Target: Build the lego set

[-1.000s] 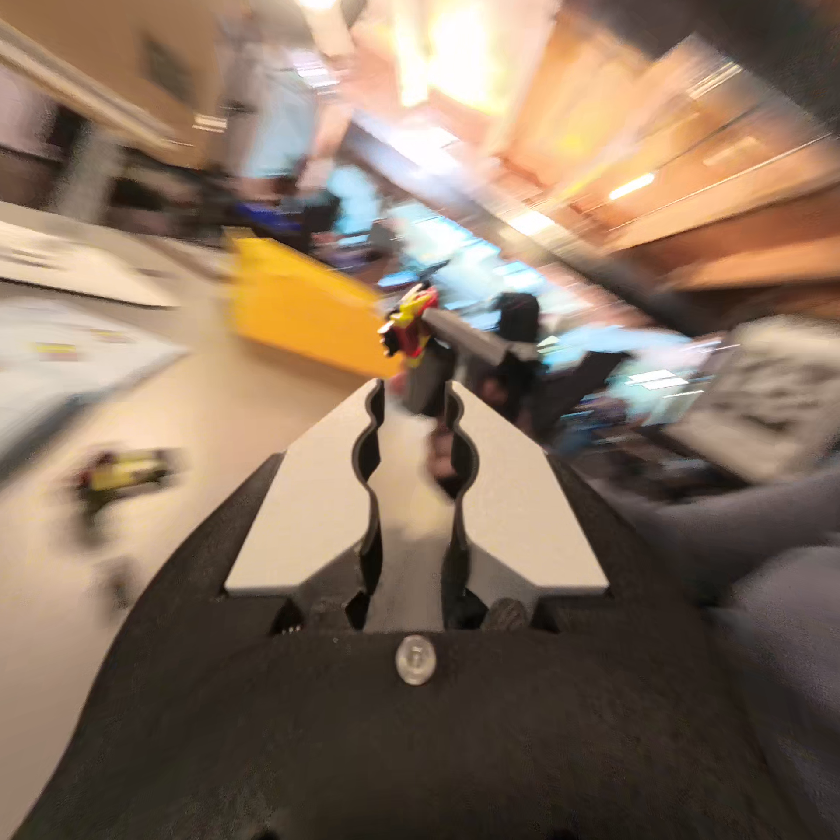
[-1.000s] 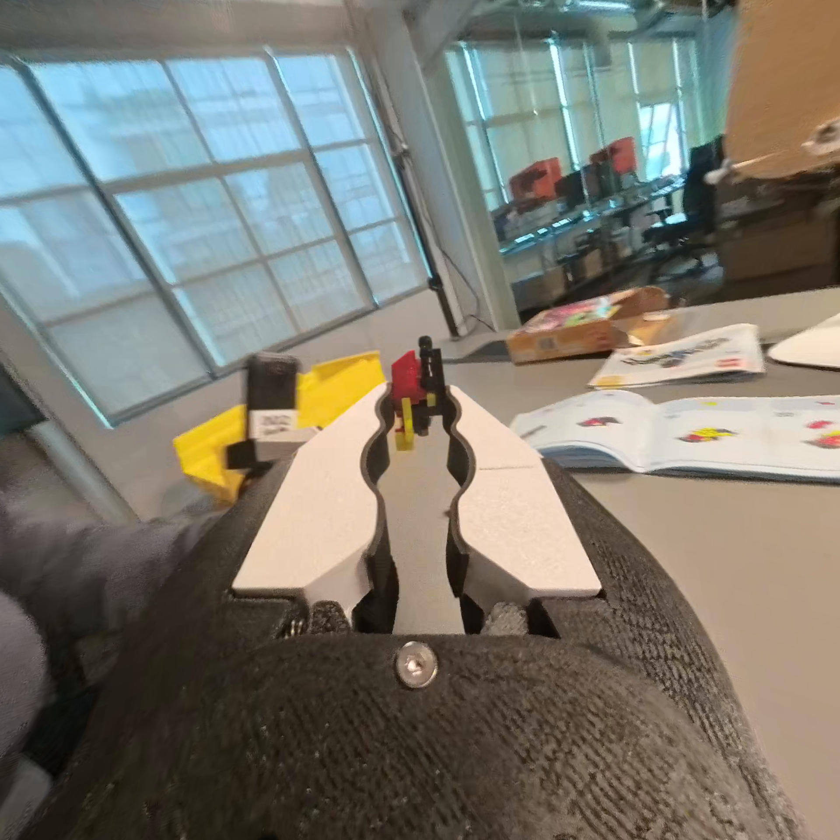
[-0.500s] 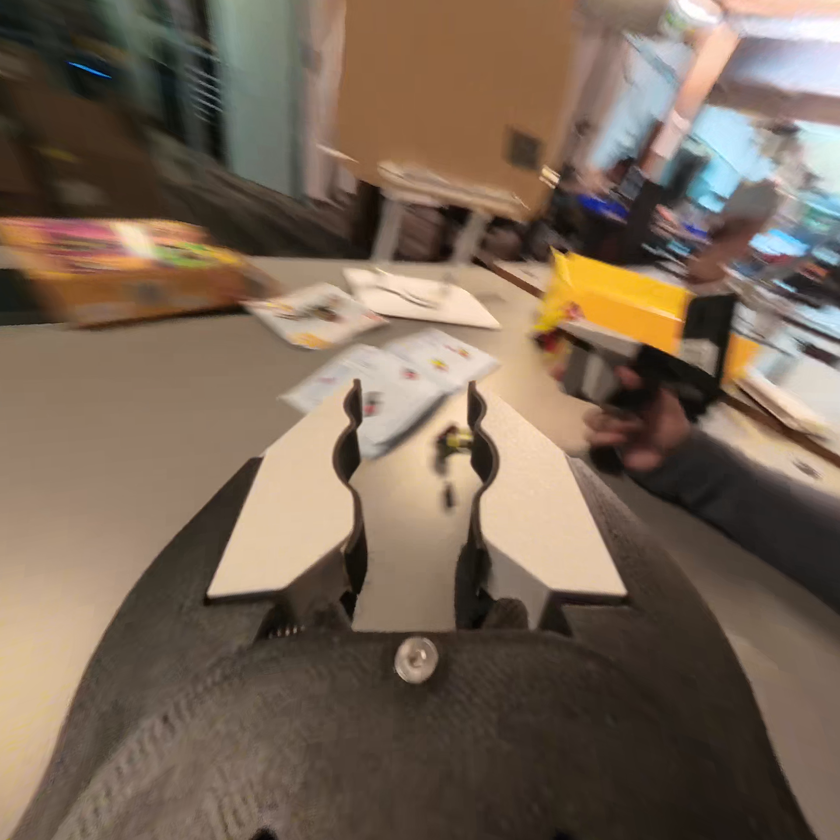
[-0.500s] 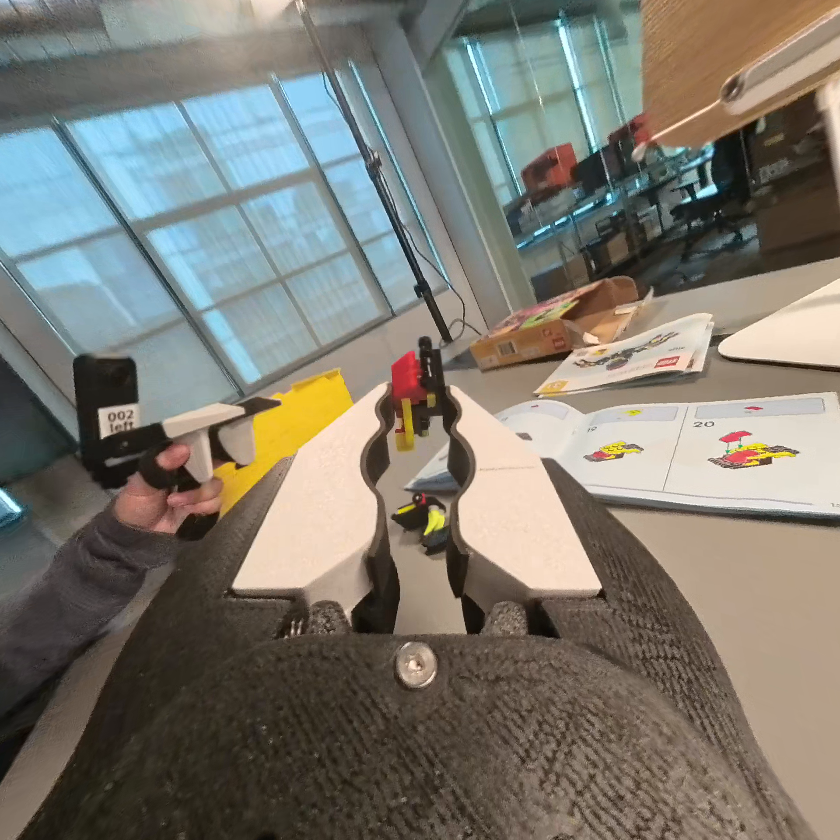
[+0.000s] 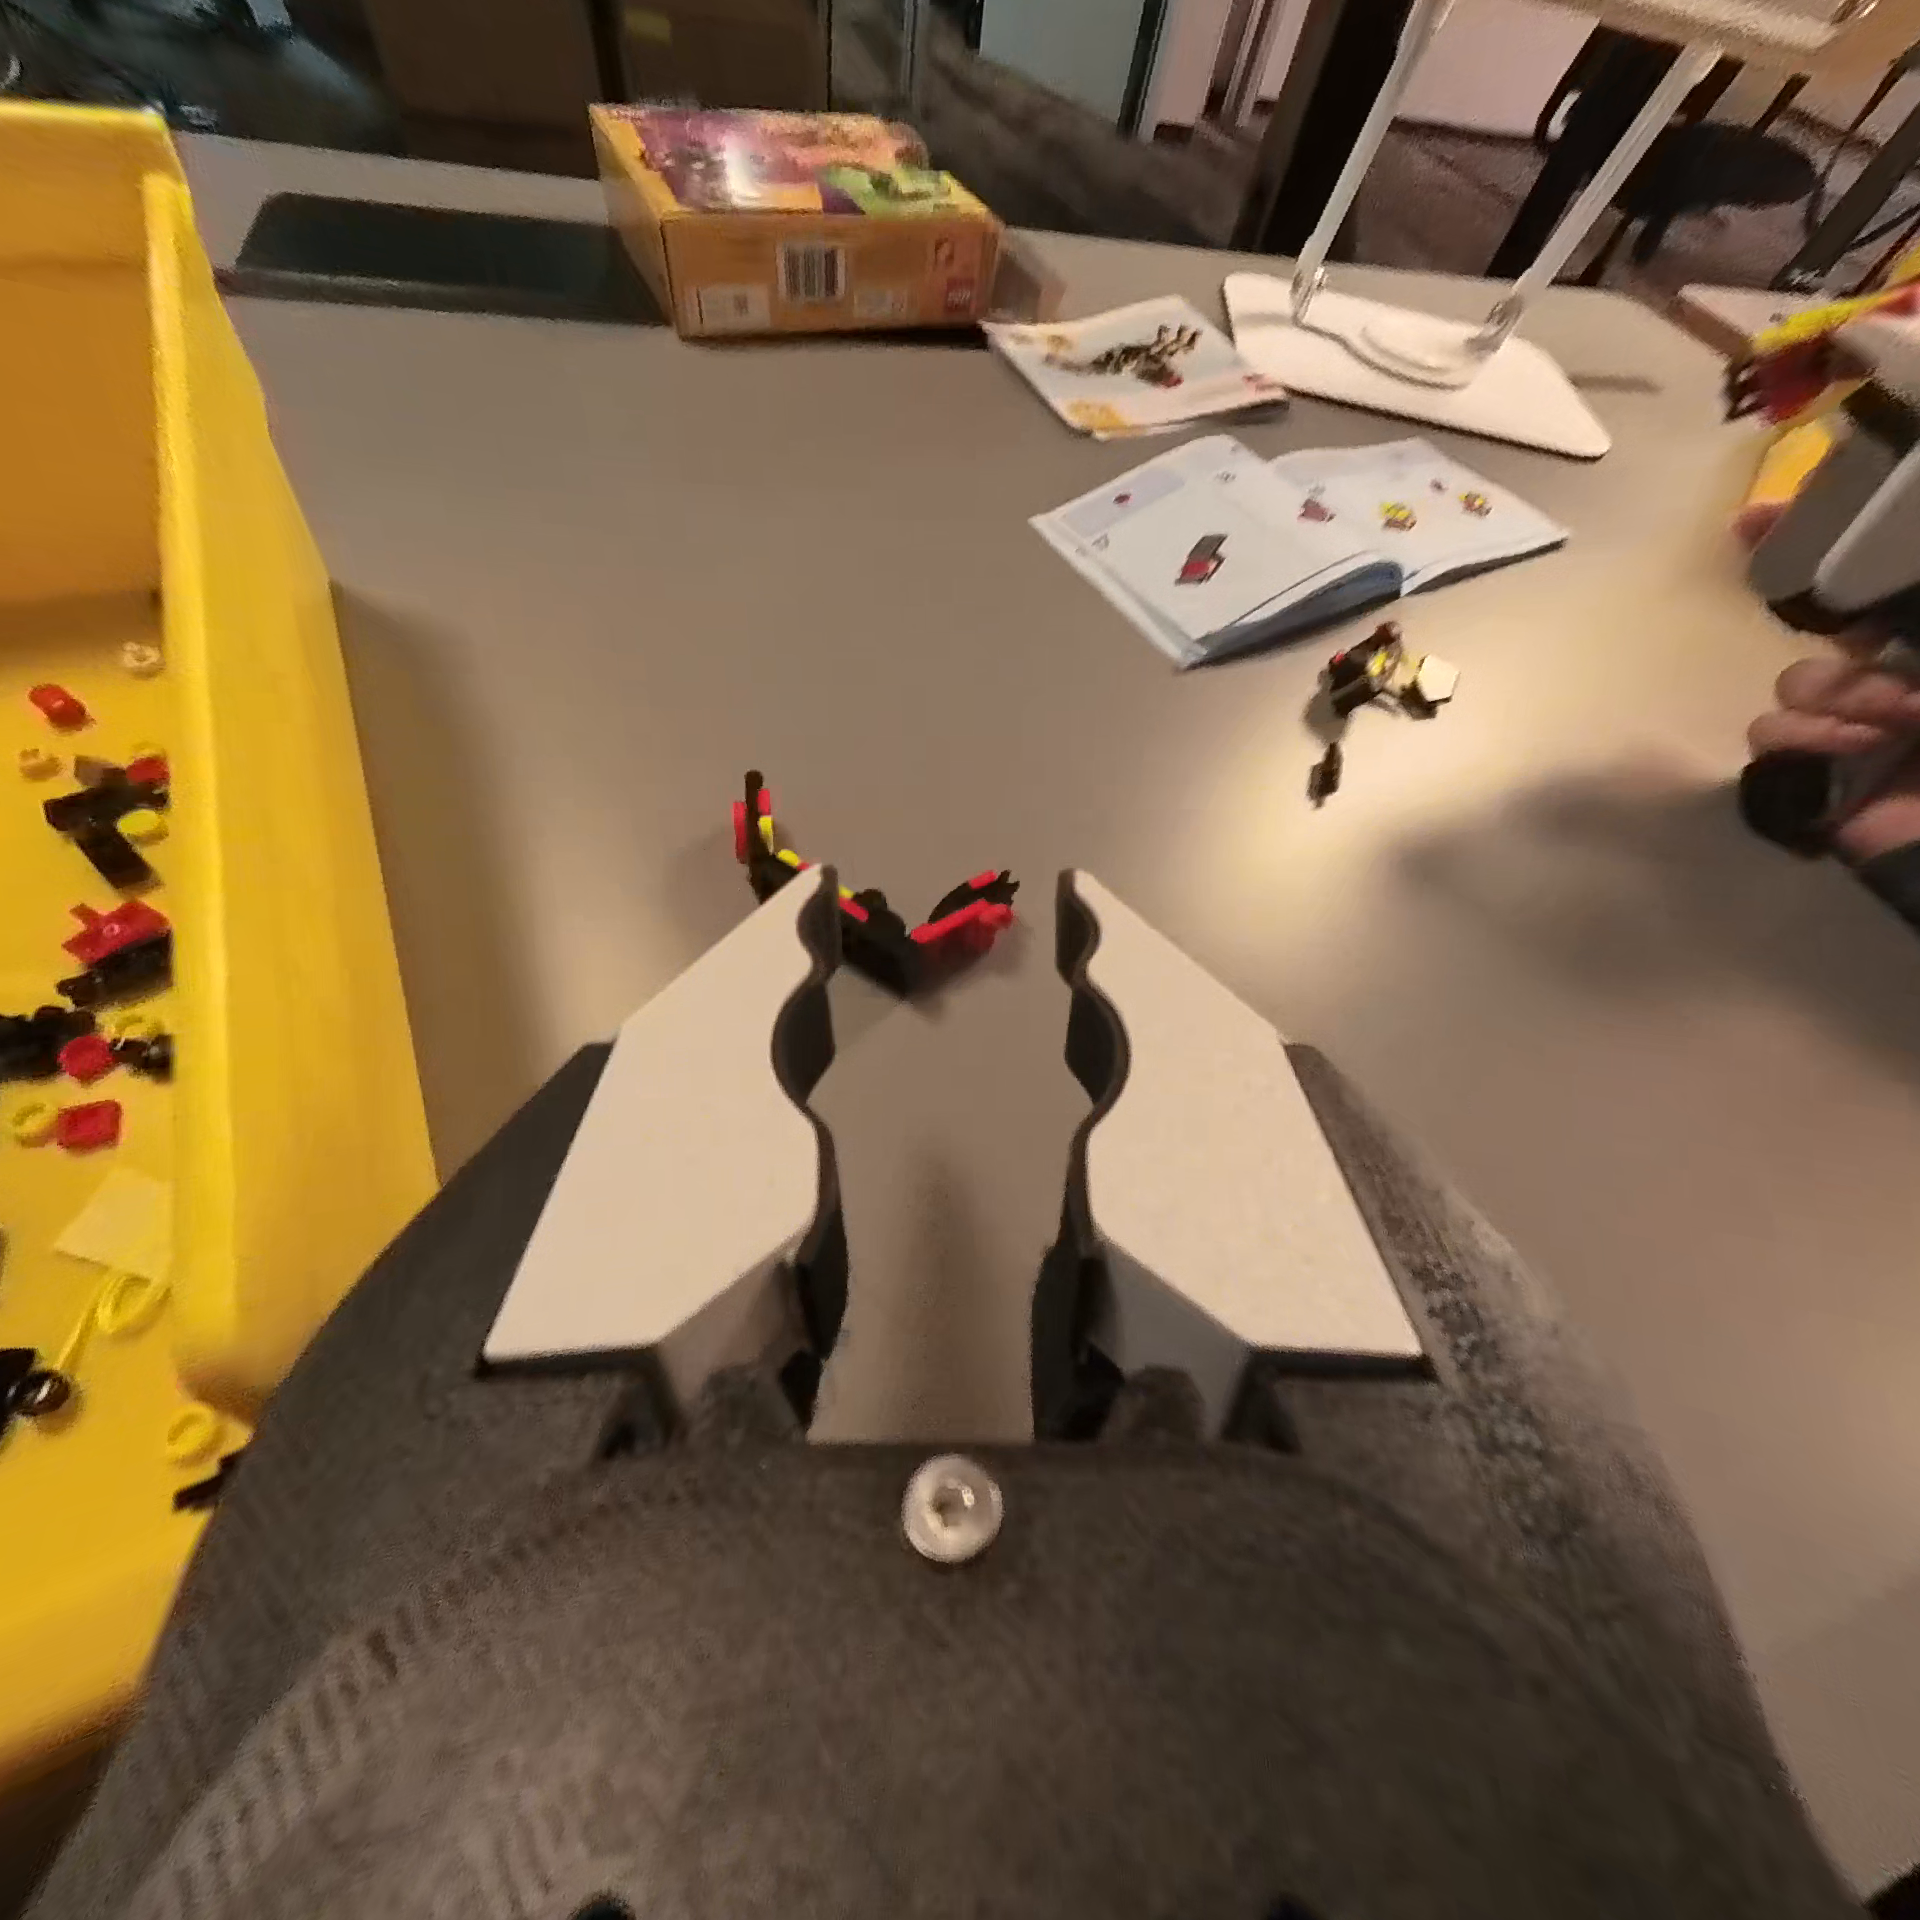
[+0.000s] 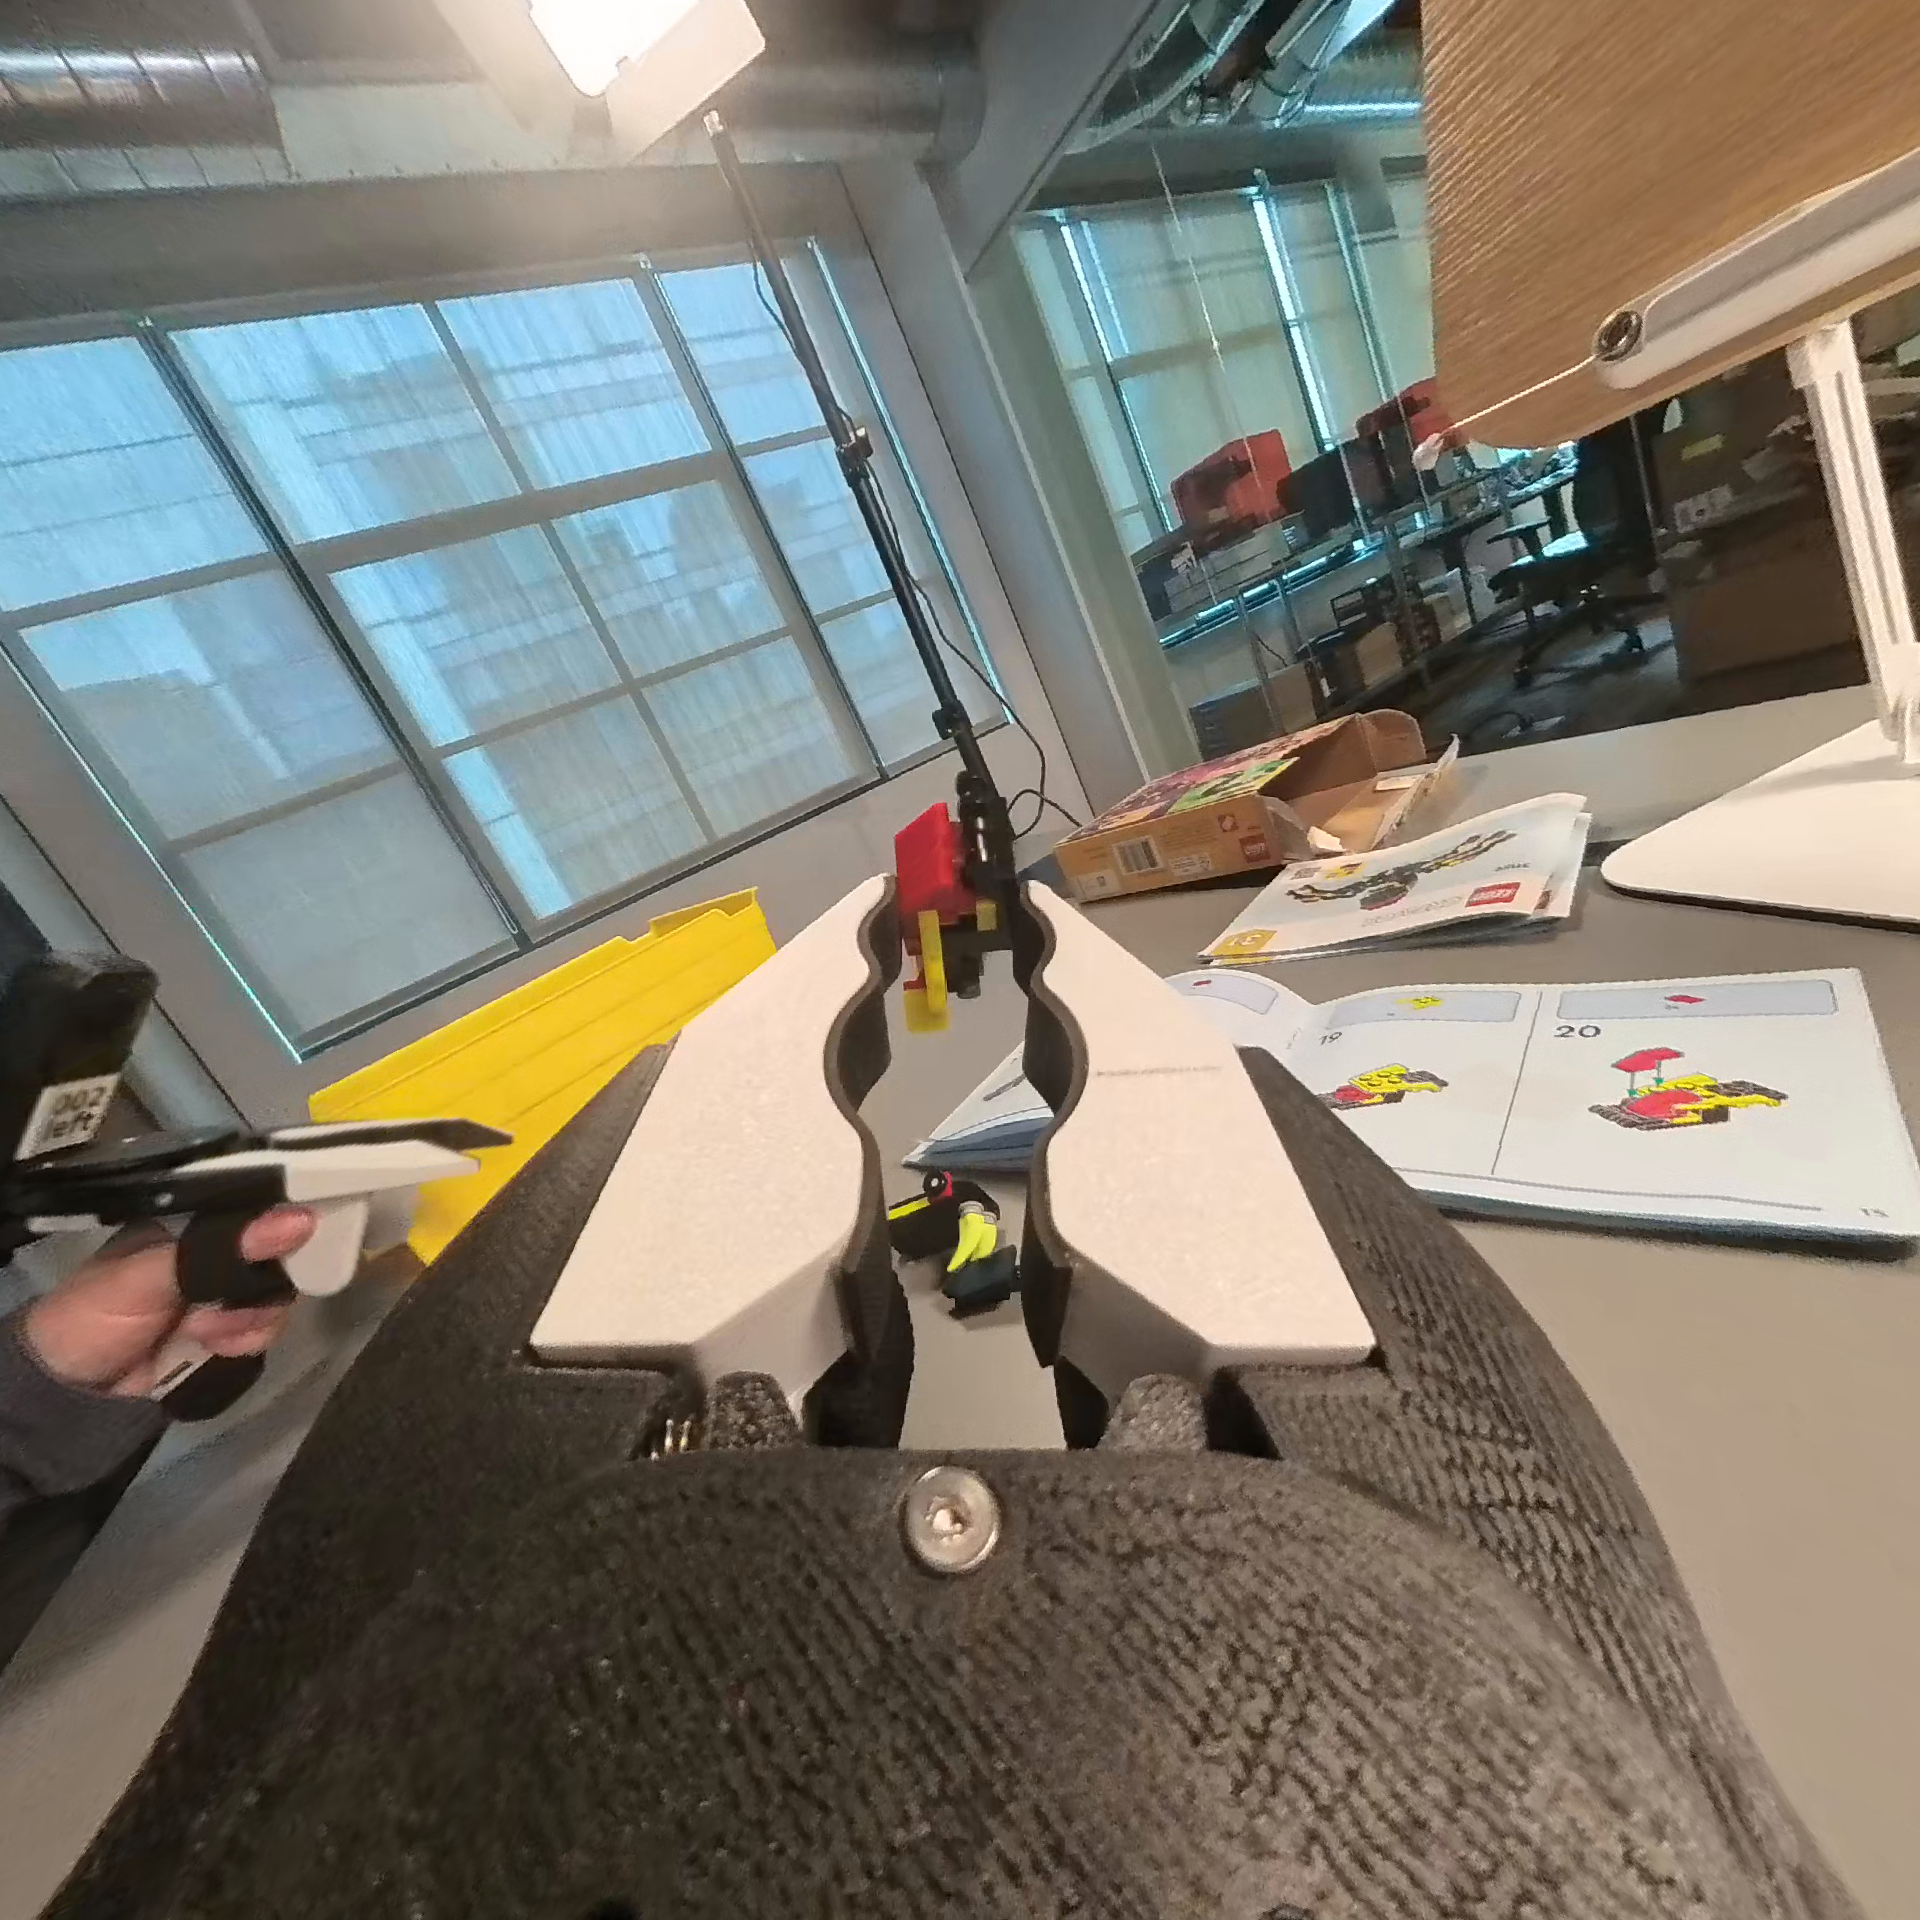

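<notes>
Jaws of the left gripper (image 5: 940,904) stand apart beside the yellow plastic bin (image 5: 260,831); the right gripper (image 6: 951,914) pinches a small, light, fragile red-black-yellow brick assembly (image 6: 940,894), best held by its solid body.

Both grippers: left gripper (image 5: 943,902) and right gripper (image 6: 954,902) have pale grey wavy-edged fingers, black textured body, one silver screw (image 6: 950,1523) centred. Grey sleeve (image 6: 42,1423) lower left.

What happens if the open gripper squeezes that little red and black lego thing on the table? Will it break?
It might. The red and black lego piece looks like small bricks with thin bits sticking out, so a hard squeeze from the left gripper could pop some off. It looks light, so it would probably slide on the smooth grey table if nudged.
</notes>
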A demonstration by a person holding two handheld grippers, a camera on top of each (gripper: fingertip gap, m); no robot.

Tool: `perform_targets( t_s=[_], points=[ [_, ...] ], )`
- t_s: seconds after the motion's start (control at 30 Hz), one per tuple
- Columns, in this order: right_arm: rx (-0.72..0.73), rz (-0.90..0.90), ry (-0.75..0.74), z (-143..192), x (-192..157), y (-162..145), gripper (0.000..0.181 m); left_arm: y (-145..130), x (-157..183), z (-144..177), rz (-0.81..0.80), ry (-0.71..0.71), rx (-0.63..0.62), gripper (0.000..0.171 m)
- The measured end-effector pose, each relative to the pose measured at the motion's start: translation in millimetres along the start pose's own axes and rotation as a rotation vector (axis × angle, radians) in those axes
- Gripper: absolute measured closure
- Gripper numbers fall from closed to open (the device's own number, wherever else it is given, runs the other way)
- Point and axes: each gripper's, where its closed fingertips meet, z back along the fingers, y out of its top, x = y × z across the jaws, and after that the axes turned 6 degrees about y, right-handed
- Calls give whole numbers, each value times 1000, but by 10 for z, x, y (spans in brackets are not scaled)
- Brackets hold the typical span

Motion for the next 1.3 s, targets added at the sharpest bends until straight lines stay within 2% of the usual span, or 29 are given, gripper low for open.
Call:
perform_targets(
  t_s=[0.1, 0.17, 0.23, 0.33, 0.43, 0.63, 0.73, 0.83, 0.9, 1.0, 1.07, 1.2, 1.3],
  points=[
    [-1, -2, 5, -14, -5, -5, 162, -61, -36, -56, -72, 20, -31, 127],
    [-5, -2, 8, -26, -11, -13, 162, -89, 50, -97, -218, -34, -50, 123],
    [-9, -3, 13, -34, -17, -21, 162, -195, 174, -117, -406, -125, -125, 119],
    [-11, -8, 16, -38, -18, -25, 162, -281, 216, -184, -581, -186, -220, 121],
    [-8, -13, 17, -35, -18, -21, 162, -333, 183, -289, -639, -205, -307, 126],
    [-7, -17, 19, -32, -19, -19, 162, -424, 44, -449, -737, -117, -404, 139],
    [-6, -18, 19, -32, -18, -20, 162, -448, 43, -449, -738, -111, -426, 157],
    [13, -8, 16, -21, -18, 13, 162, -393, 118, -456, -725, -95, -403, 159],
    [48, 10, 4, 8, 0, 82, 162, -258, 434, -445, -674, -146, -319, 159],
    [101, 28, -43, 87, 113, 215, 162, -55, 1237, -365, -603, -319, -176, 159],
    [128, 21, -72, 168, 222, 311, 162, -29, 1805, -295, -578, -462, -130, 159],
    [169, -24, -56, 377, 398, 527, 162, -188, 2618, -284, -588, -668, -161, 159],
    [150, -189, 130, 510, 375, 582, 162, -376, 3016, -311, -669, -771, -213, 159]
  ],
)
